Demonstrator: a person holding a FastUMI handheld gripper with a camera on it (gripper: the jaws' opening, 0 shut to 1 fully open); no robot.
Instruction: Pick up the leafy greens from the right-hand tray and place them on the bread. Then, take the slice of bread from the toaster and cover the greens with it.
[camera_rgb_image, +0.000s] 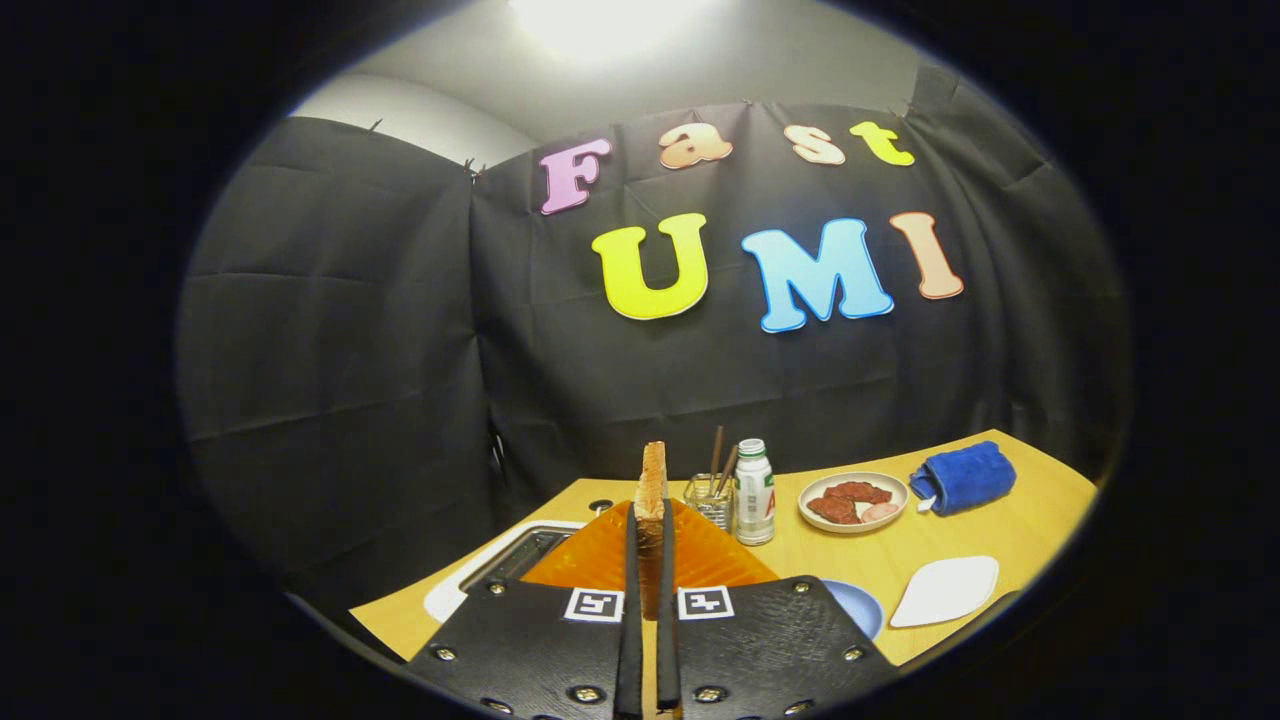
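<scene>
gripper (648, 600) pinched tight on the bread slice (652, 490), slice upright on edge, long axis straight up between the fingers, lifted over toaster (505, 565); blue plate (862, 607) just right of fingers, base bread and greens hidden; bottle (754, 492), glass (708, 498), meat plate (853, 501), towel (965, 476) beyond on table (1010, 530)
</scene>
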